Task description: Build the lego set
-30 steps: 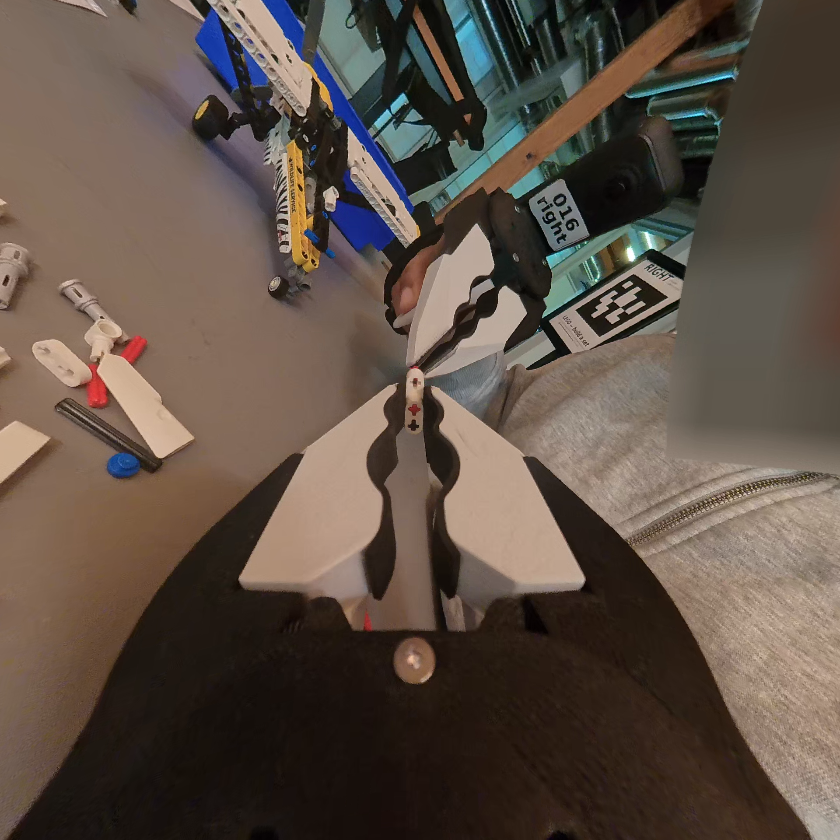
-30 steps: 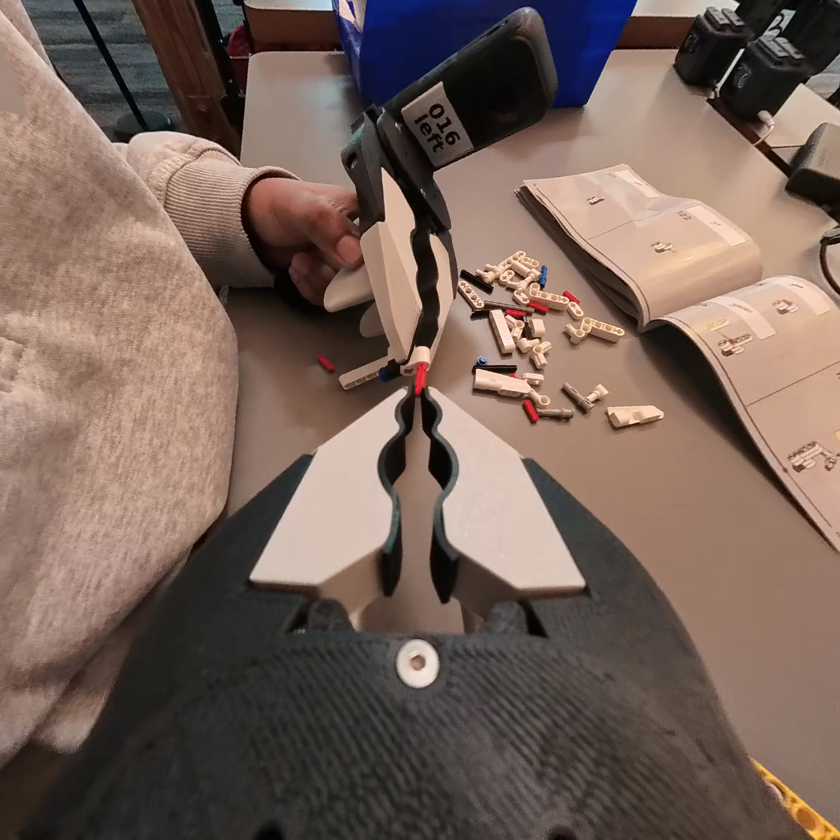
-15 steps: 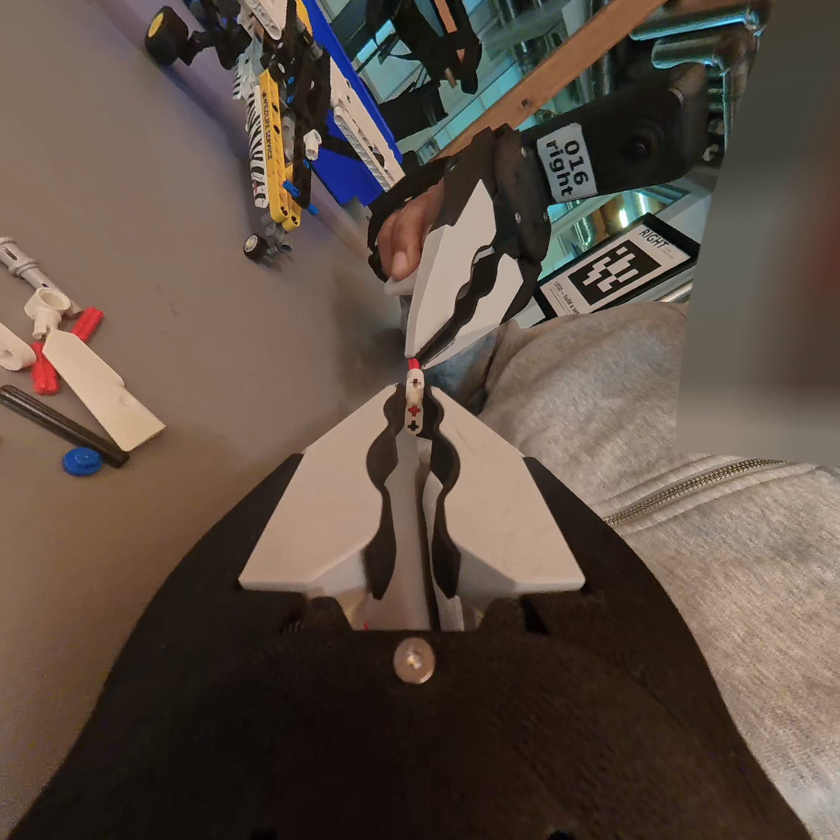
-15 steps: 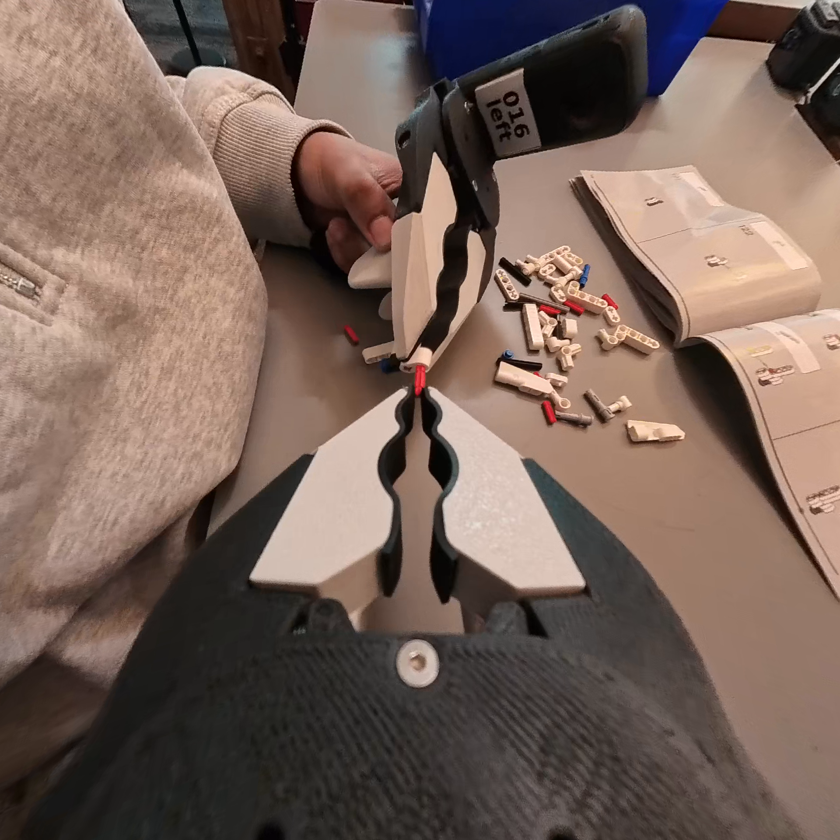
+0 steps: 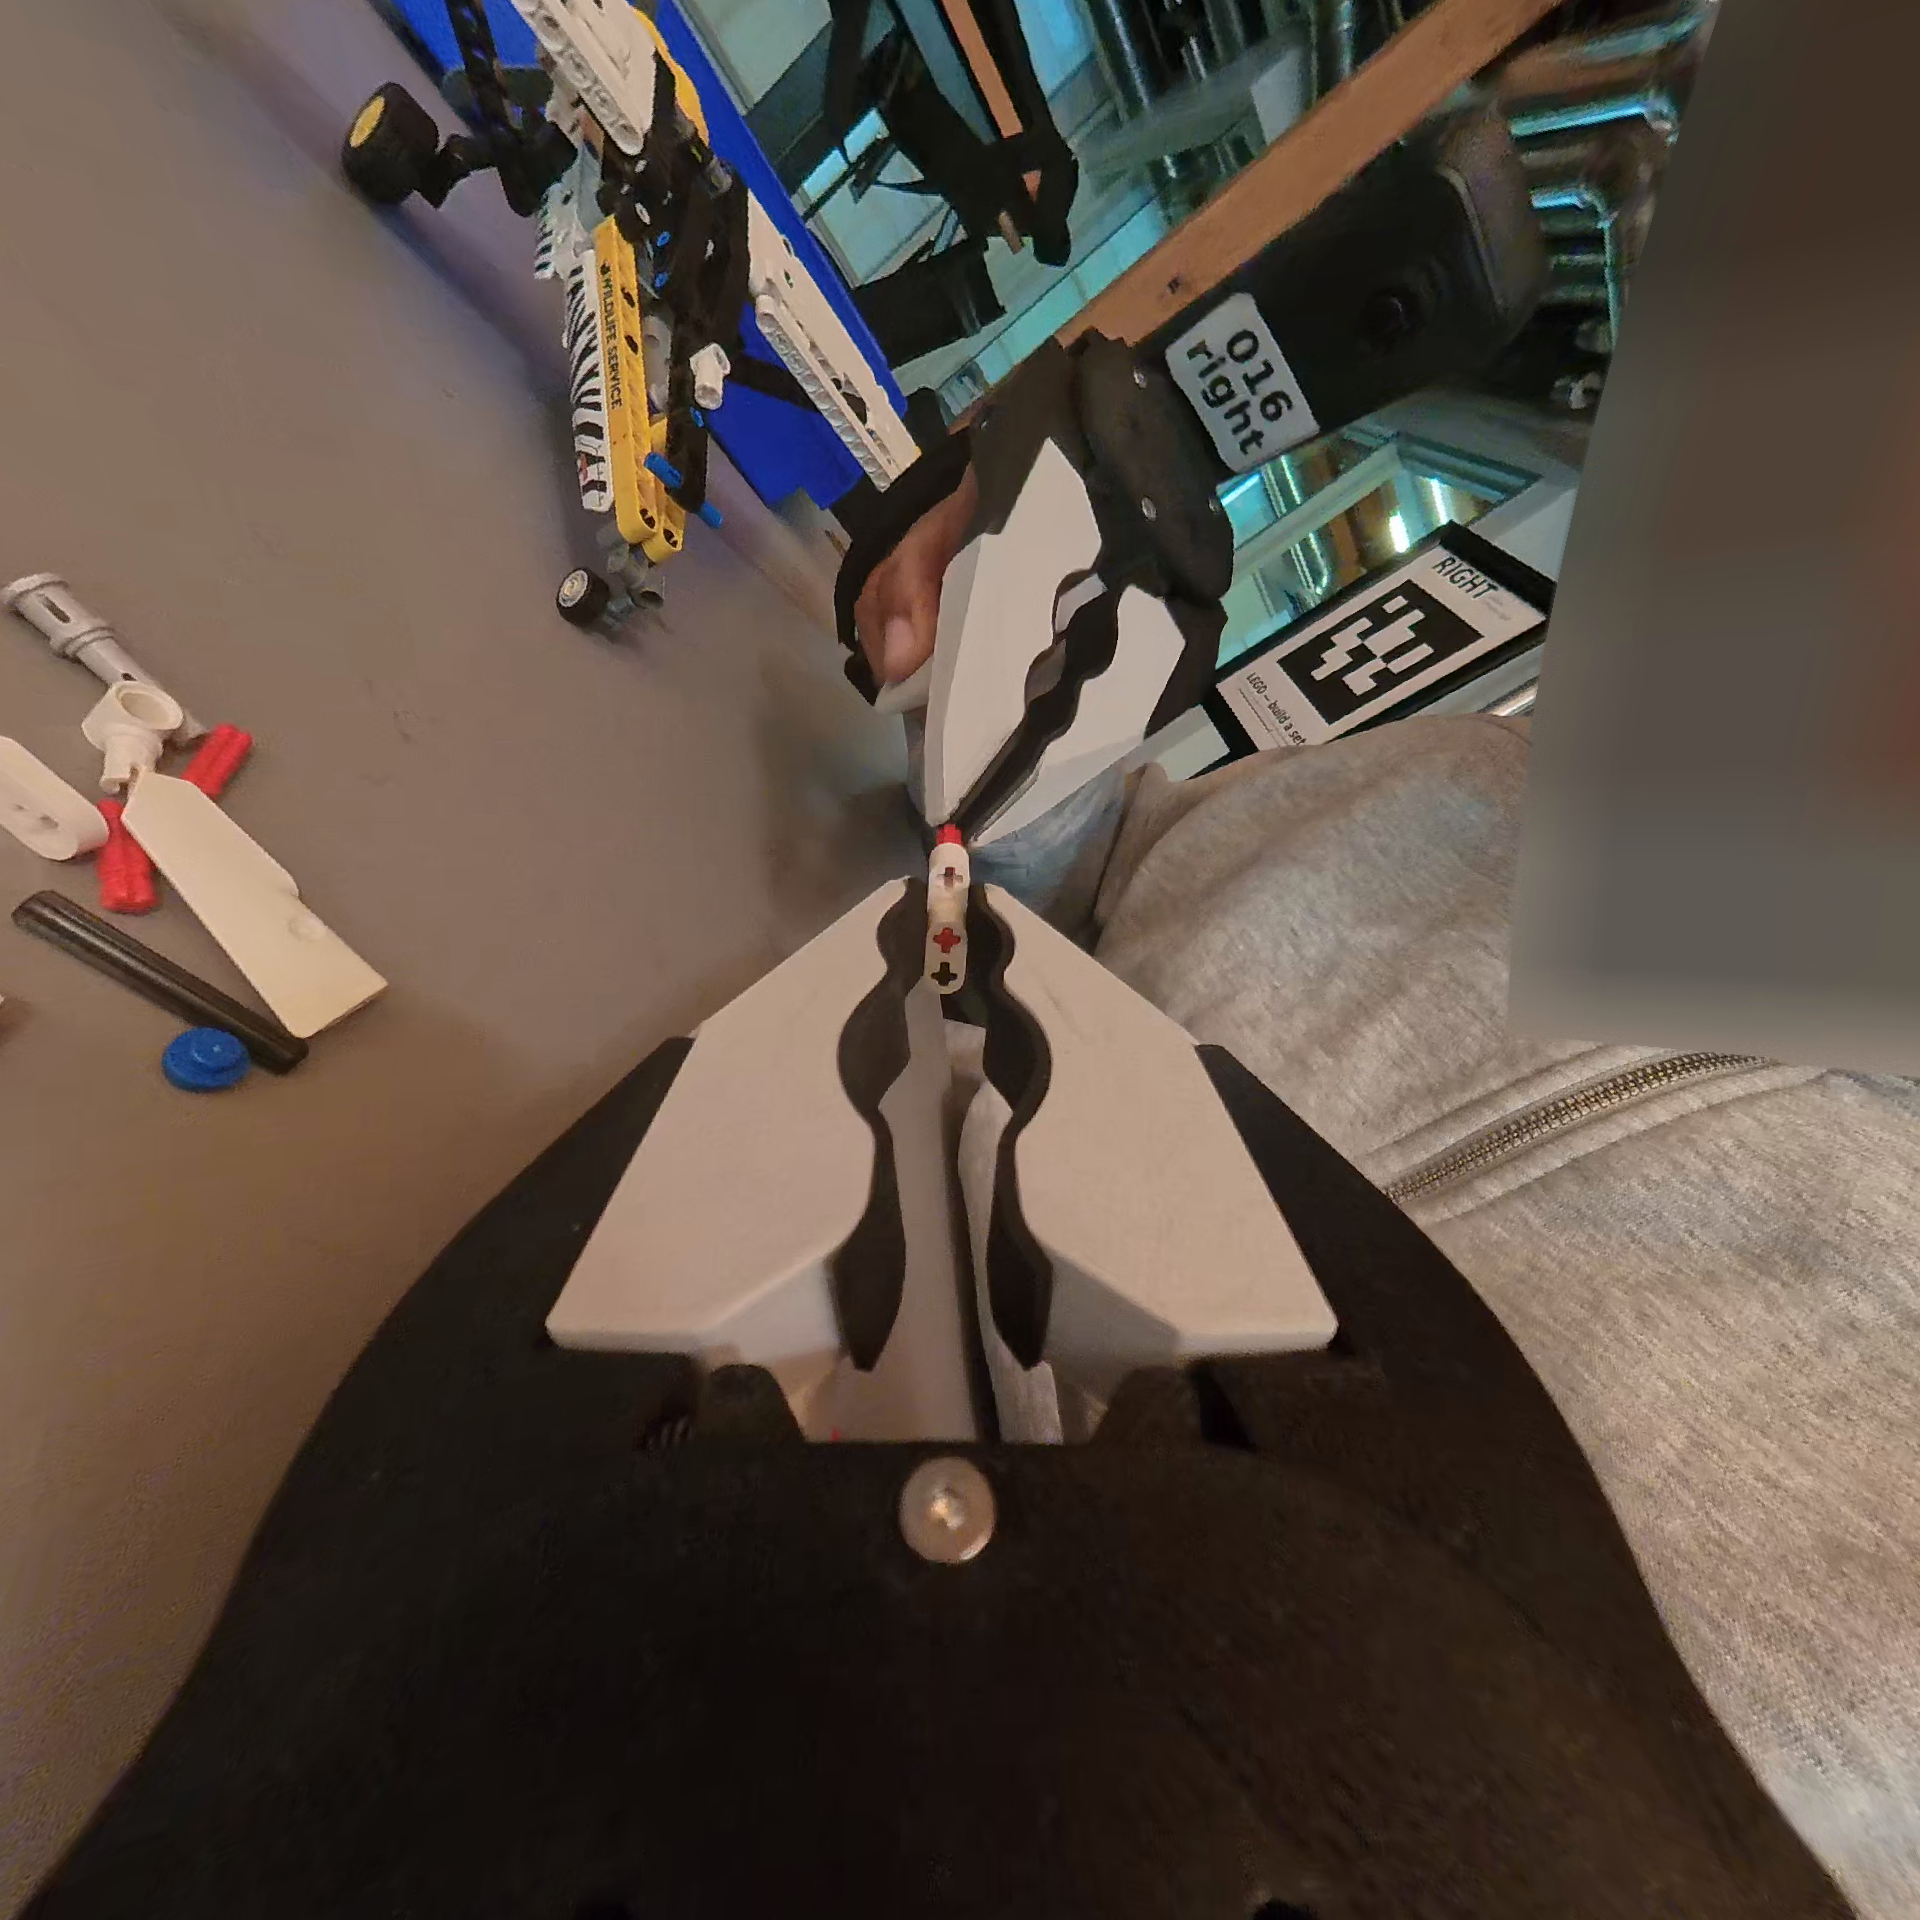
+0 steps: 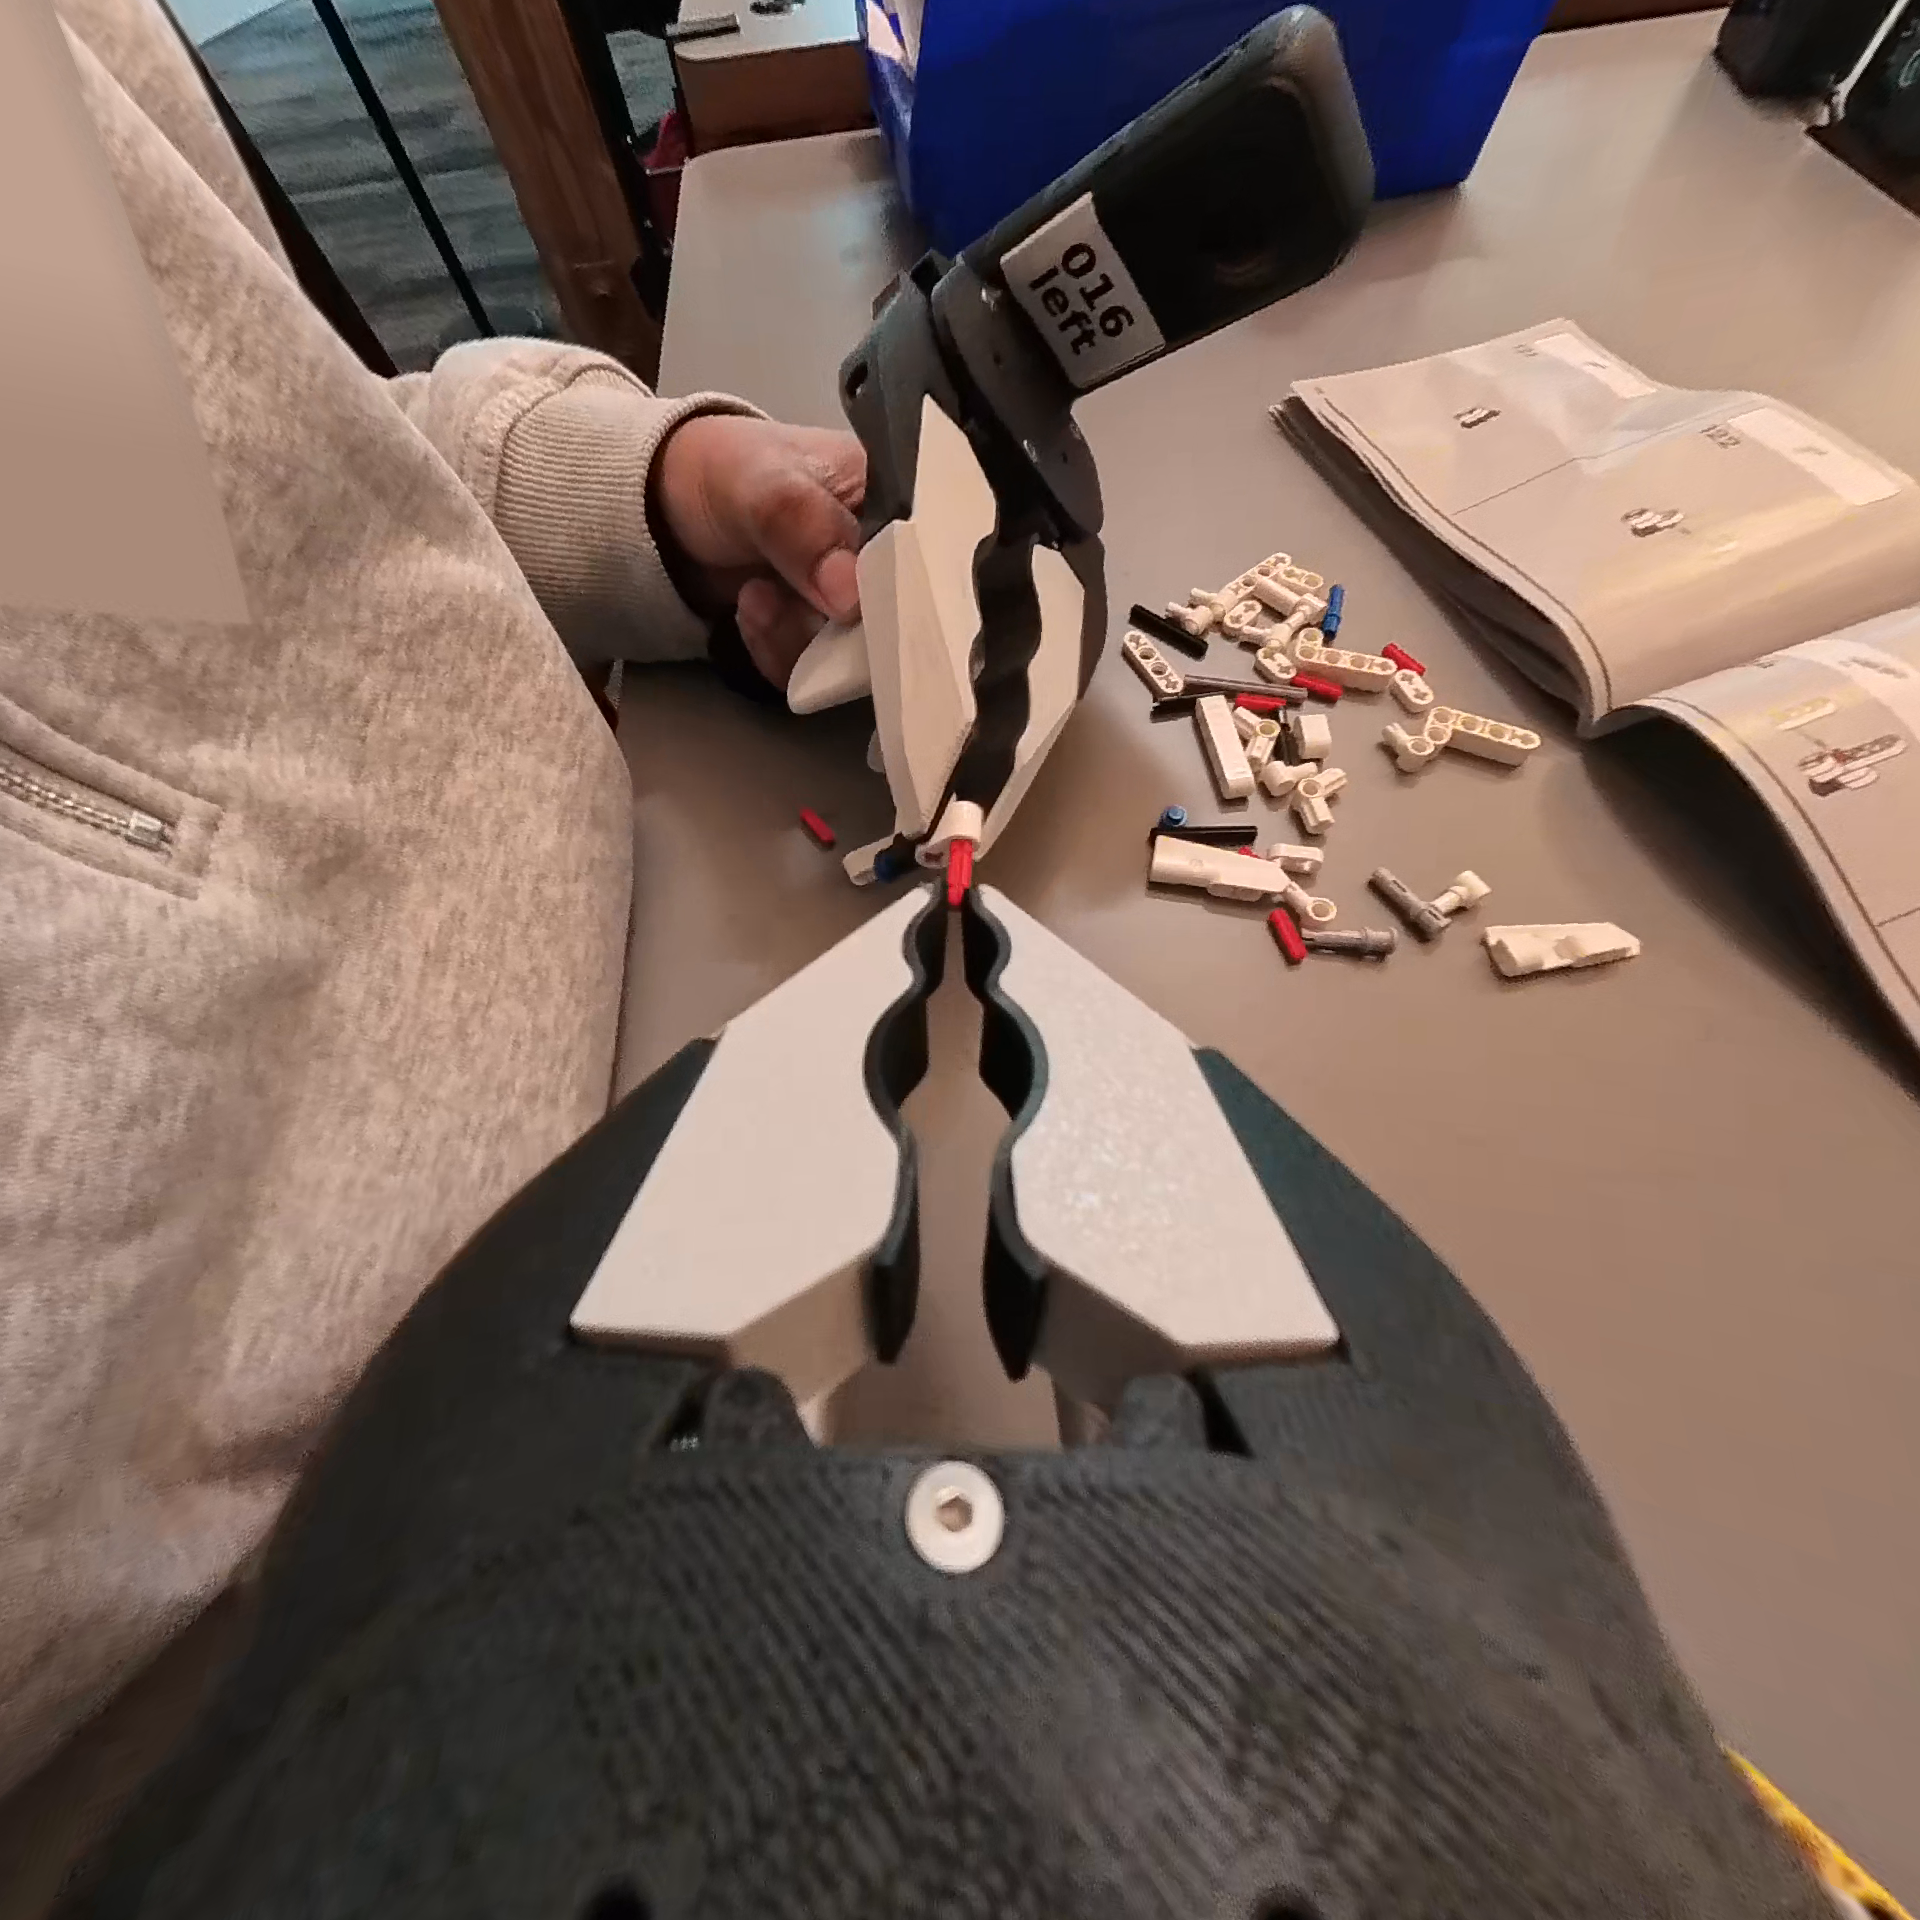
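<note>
My left gripper (image 5: 945, 914) is shut on a small white beam (image 5: 947, 925) with cross holes, held upright above the table. My right gripper (image 6: 957, 906) is shut on a red pin (image 6: 959, 864) whose far end sits in the white beam's (image 6: 964, 821) end hole. The two grippers meet tip to tip; the right gripper (image 5: 961, 821) shows in the left wrist view and the left gripper (image 6: 961, 821) in the right wrist view. A partly built yellow, white and black model (image 5: 634, 312) lies at the table's far side.
Several loose white, red, black and blue pieces (image 6: 1278, 727) lie scattered on the grey table (image 6: 1351, 1143). An open instruction booklet (image 6: 1662, 582) lies at the right. A blue box (image 6: 1039, 94) stands behind. A white blade piece (image 5: 249, 914) and black axle (image 5: 156, 977) lie left. A person's grey sleeve (image 6: 260, 831) is close. My left and right fingertips are right by each other. Between my left fingertips and the white blade piece (image 5: 249, 914) there is roughly 10 cm. The right camera catches it too, in the right wrist view (image 6: 1215, 864).
Both grippers stay joined tip to tip and have shifted together slightly; the views swung a little, the model moving in the left wrist view. The red pin sits a bit deeper in the white beam.
</note>
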`<state>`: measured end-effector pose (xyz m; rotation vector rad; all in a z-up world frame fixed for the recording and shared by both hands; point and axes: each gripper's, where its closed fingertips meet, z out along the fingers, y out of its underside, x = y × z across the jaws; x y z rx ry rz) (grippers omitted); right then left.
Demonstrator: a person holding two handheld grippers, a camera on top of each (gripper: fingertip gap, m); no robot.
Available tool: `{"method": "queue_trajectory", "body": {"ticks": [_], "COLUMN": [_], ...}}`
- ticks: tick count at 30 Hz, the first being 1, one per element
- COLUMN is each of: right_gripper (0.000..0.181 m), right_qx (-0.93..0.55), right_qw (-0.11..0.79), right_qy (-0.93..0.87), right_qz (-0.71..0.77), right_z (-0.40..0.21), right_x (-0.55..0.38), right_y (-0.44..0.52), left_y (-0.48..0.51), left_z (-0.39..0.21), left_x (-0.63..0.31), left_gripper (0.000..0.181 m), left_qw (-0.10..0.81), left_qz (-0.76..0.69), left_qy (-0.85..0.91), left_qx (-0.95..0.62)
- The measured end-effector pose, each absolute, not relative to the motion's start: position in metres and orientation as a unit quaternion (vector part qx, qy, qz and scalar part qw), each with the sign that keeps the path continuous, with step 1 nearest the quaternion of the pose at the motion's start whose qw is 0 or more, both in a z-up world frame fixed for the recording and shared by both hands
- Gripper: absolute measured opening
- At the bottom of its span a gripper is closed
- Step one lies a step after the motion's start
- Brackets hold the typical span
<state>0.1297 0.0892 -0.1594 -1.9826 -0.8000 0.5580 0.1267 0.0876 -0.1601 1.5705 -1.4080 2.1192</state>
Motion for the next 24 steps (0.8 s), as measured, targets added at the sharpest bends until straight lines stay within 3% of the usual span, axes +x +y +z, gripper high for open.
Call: {"method": "queue_trajectory", "body": {"ticks": [17, 24], "right_gripper": [0.001, 0.001], "right_qx": [-0.793, -0.803], "right_qw": [0.456, 0.458], "right_qy": [-0.317, -0.301], "right_qz": [0.252, 0.236], "right_z": [-0.165, -0.167], "right_x": [0.126, 0.133], "right_y": [0.089, 0.092], "left_y": [0.084, 0.094], "left_z": [-0.162, -0.161], "left_x": [0.127, 0.132], "left_gripper": [0.004, 0.004], "left_qw": [0.078, 0.037], "left_qz": [0.699, 0.703], "left_qy": [-0.480, -0.466], "left_qx": [0.524, 0.536]}}
